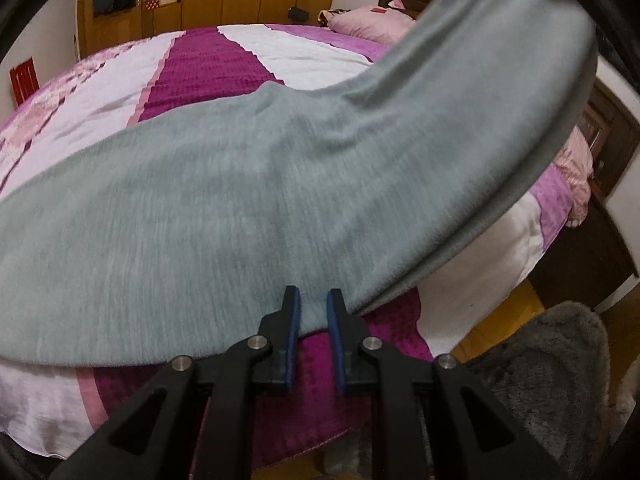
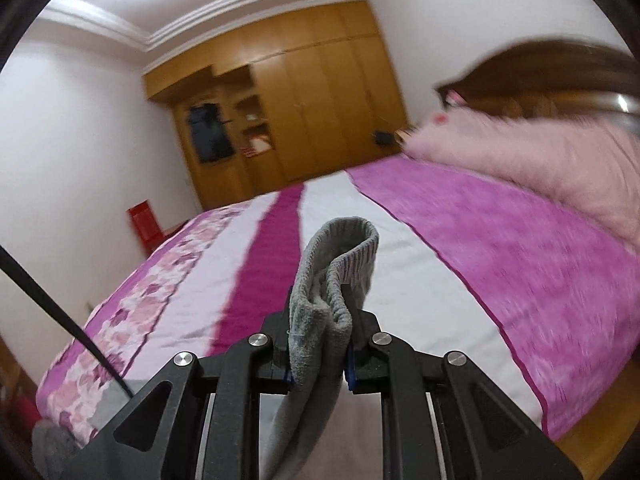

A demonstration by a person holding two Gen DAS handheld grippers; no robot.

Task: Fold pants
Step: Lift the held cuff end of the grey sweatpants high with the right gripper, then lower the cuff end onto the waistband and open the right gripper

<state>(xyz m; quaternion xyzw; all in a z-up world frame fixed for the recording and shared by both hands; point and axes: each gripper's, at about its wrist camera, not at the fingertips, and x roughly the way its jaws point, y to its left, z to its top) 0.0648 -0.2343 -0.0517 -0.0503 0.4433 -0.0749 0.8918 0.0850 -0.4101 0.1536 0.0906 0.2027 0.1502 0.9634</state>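
Observation:
Grey pants [image 1: 208, 208] stretch across the pink, white and magenta bedspread [image 1: 224, 64] in the left wrist view. One leg rises in an arc to the upper right, off the bed. My left gripper [image 1: 313, 300] is shut on the near edge of the pants, the cloth pinched between its blue pads. In the right wrist view my right gripper [image 2: 320, 304] is shut on a bunched end of the pants [image 2: 336, 264], with the ribbed cuff sticking up above the fingers and the rest hanging below. It is held high over the bed.
A wooden wardrobe [image 2: 304, 112] stands at the far side of the bed [image 2: 500, 248]. Pink pillows [image 2: 540, 152] and a dark wooden headboard [image 2: 552, 76] are at the right. A grey fluffy cloth [image 1: 548, 364] lies near the bed's corner. A red box [image 2: 144, 224] sits by the left wall.

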